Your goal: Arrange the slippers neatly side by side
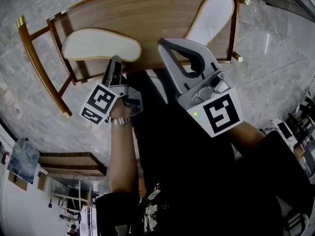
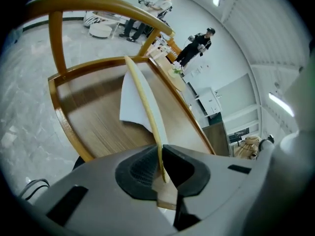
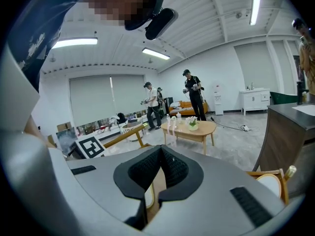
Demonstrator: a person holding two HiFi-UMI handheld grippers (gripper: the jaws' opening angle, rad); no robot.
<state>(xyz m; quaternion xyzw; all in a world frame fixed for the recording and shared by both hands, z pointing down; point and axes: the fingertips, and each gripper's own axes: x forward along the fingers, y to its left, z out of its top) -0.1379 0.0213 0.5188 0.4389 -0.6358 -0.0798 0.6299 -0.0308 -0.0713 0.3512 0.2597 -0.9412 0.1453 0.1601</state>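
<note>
Two white slippers with tan rims lie on a low wooden table (image 1: 147,14) with a raised rim. The left slipper (image 1: 101,44) lies across the table's left end. My left gripper (image 1: 116,63) is shut on its near rim; in the left gripper view the slipper (image 2: 134,100) stands edge-on, its tan rim pinched between the pads at the left gripper (image 2: 161,163). The right slipper (image 1: 211,16) lies at an angle at the table's right end, untouched. My right gripper (image 1: 165,45) hovers over the table's near edge between the two slippers, shut and empty, as the right gripper view (image 3: 160,156) also shows.
The table stands on a grey marble floor (image 1: 275,43) and has gold-capped legs (image 1: 20,22). The person's dark trousers (image 1: 167,146) fill the near side. Another wooden piece (image 1: 69,161) sits at lower left. Far off are a coffee table (image 3: 189,129) and standing people (image 3: 192,95).
</note>
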